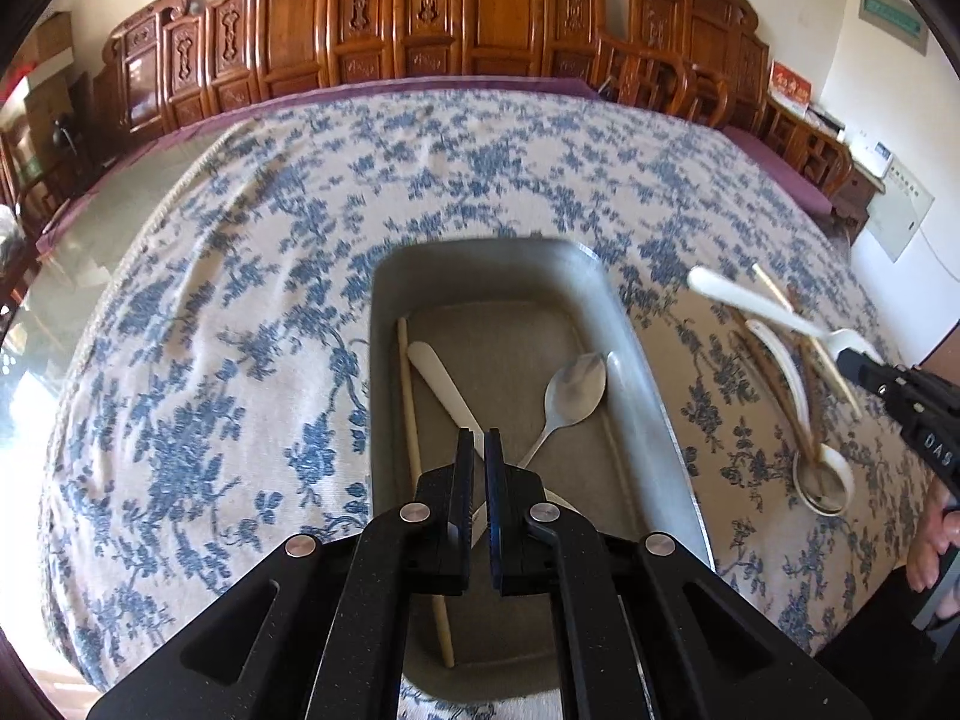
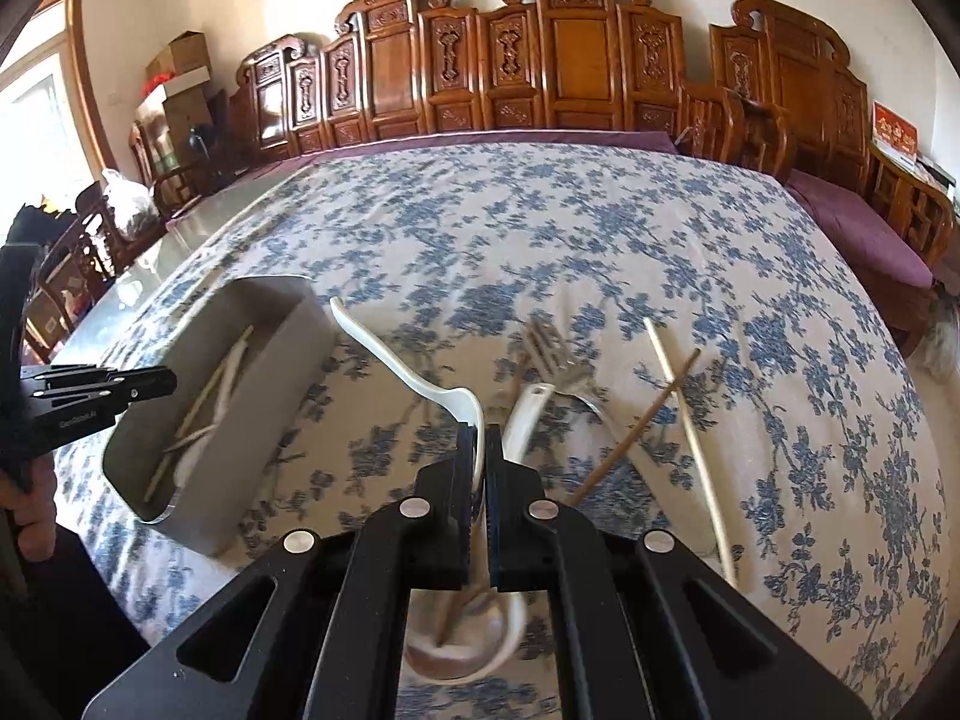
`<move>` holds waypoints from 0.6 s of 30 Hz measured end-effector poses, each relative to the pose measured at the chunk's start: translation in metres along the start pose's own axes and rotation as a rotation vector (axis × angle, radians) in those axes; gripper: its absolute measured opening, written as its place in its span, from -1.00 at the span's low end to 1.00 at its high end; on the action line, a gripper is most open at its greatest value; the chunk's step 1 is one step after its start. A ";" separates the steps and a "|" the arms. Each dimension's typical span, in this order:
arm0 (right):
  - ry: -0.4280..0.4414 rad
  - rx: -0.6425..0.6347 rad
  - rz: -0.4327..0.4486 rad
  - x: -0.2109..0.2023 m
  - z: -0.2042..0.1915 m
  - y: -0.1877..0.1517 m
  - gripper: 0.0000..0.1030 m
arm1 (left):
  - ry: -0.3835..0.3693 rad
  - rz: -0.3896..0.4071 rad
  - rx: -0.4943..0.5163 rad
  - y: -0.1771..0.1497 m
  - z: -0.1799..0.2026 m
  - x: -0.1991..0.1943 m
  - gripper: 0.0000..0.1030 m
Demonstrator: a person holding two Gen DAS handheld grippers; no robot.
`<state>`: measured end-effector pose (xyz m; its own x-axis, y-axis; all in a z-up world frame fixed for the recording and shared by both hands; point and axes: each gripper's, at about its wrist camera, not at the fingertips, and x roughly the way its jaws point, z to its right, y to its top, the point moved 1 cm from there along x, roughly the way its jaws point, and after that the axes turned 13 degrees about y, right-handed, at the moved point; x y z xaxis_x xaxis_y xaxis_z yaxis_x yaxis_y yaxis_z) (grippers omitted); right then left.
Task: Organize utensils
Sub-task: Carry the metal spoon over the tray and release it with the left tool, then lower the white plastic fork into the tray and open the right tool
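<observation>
A grey tray (image 1: 630, 324) lies on the floral tablecloth and holds a metal spoon (image 1: 573, 390), a white utensil (image 1: 441, 384) and a pale chopstick (image 1: 411, 414). My left gripper (image 1: 478, 441) hovers over the tray, jaws nearly shut and empty. My right gripper (image 2: 478, 438) is shut on a white ceramic spoon (image 2: 396, 354), held above the table to the right of the tray (image 2: 264, 438). Below it lie another white spoon (image 2: 522, 420), a fork (image 2: 549, 348), a brown chopstick (image 2: 636, 426) and a pale chopstick (image 2: 690, 438). The held spoon (image 1: 750, 306) and right gripper (image 1: 864, 369) show in the left wrist view.
Carved wooden chairs (image 2: 540, 60) line the far side of the table. A purple cushion (image 2: 864, 234) lies at the right. Boxes (image 2: 180, 78) are stacked at the back left. The table's glass edge (image 1: 78, 252) shows at the left.
</observation>
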<state>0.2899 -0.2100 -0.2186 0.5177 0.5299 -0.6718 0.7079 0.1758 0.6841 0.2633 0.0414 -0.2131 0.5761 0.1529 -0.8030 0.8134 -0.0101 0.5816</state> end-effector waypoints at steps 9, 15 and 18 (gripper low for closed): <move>-0.029 -0.127 -0.041 0.024 -0.065 0.020 -0.91 | 0.002 0.084 -0.009 0.000 -0.019 -0.027 -0.95; -0.027 -0.195 -0.069 0.045 -0.104 0.035 -0.91 | 0.001 0.108 -0.026 -0.001 -0.036 -0.031 -0.95; -0.052 -0.225 -0.092 0.057 -0.117 0.041 -0.91 | -0.006 0.115 -0.047 -0.003 -0.047 -0.032 -0.95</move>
<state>0.2922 -0.0758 -0.1955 0.4847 0.4605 -0.7437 0.6310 0.4048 0.6618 0.2392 0.0829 -0.1830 0.6663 0.1474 -0.7310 0.7370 0.0195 0.6756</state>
